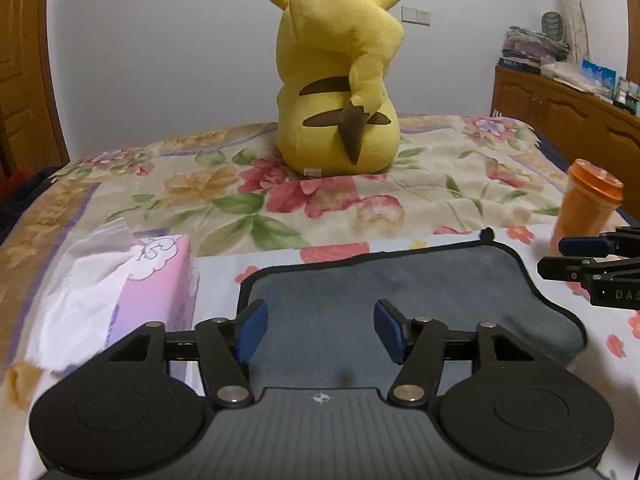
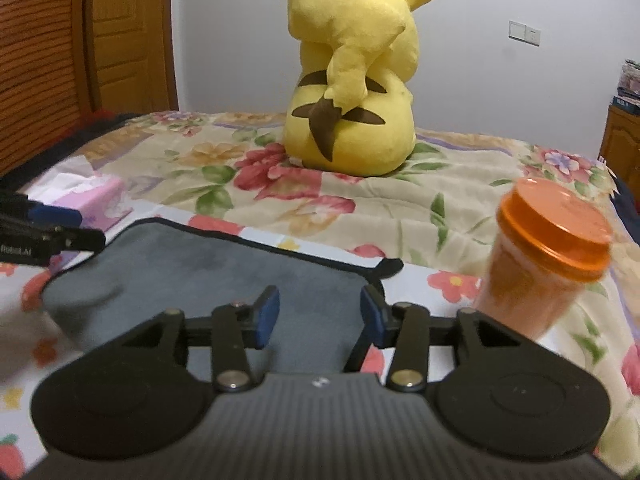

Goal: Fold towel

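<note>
A grey towel [image 1: 400, 292] with a black hem lies on the flowered bed, folded over, with a small black loop at its far corner. It also shows in the right wrist view [image 2: 208, 280]. My left gripper [image 1: 318, 330] is open and empty just above the towel's near part. My right gripper [image 2: 319, 316] is open and empty over the towel's right near corner. The right gripper's fingers [image 1: 592, 264] show at the right edge of the left wrist view, and the left gripper's fingers [image 2: 52, 232] show at the left edge of the right wrist view.
A big yellow plush toy [image 1: 340, 76] sits on the bed [image 1: 440, 184] behind the towel. A pink tissue box [image 1: 152, 280] stands left of the towel. An orange lidded cup [image 2: 548, 256] stands right of it. A wooden cabinet [image 1: 560, 108] is at the far right.
</note>
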`<action>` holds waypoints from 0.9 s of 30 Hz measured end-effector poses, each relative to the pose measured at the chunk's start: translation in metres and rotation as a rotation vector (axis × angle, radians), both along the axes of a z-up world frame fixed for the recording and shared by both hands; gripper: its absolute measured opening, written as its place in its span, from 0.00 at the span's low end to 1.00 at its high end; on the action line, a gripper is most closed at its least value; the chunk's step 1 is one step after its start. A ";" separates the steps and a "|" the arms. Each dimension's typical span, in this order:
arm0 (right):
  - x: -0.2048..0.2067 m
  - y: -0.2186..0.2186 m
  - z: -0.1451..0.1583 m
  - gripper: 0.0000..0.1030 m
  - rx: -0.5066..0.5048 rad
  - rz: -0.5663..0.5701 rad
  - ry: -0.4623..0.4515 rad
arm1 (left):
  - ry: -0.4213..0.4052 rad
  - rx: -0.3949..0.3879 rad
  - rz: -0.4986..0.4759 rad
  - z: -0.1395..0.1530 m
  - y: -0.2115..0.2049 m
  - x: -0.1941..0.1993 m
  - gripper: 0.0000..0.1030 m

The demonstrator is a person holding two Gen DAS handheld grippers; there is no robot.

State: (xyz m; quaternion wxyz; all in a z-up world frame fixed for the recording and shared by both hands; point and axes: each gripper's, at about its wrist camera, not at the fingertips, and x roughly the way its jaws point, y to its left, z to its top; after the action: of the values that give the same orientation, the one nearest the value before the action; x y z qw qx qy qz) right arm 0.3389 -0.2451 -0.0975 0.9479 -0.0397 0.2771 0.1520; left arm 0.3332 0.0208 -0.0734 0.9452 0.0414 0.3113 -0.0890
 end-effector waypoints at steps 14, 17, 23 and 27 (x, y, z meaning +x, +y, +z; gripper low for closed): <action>-0.049 0.000 0.032 0.76 -0.001 0.009 -0.014 | 0.002 0.012 -0.012 0.028 -0.006 -0.055 0.75; -0.056 0.001 0.038 0.82 -0.002 0.007 -0.020 | -0.024 0.030 0.003 0.038 -0.008 -0.064 0.88; -0.072 0.004 0.050 1.00 -0.022 -0.010 -0.047 | -0.054 0.027 0.015 0.052 -0.007 -0.085 1.00; -0.080 0.003 0.058 1.00 -0.015 -0.014 -0.040 | -0.049 0.027 0.022 0.059 -0.009 -0.098 1.00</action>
State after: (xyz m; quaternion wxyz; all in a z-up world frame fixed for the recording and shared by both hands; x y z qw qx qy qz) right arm 0.2588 -0.2421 -0.0395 0.9540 -0.0482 0.2594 0.1425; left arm 0.2348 0.0117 -0.0148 0.9529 0.0532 0.2895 -0.0735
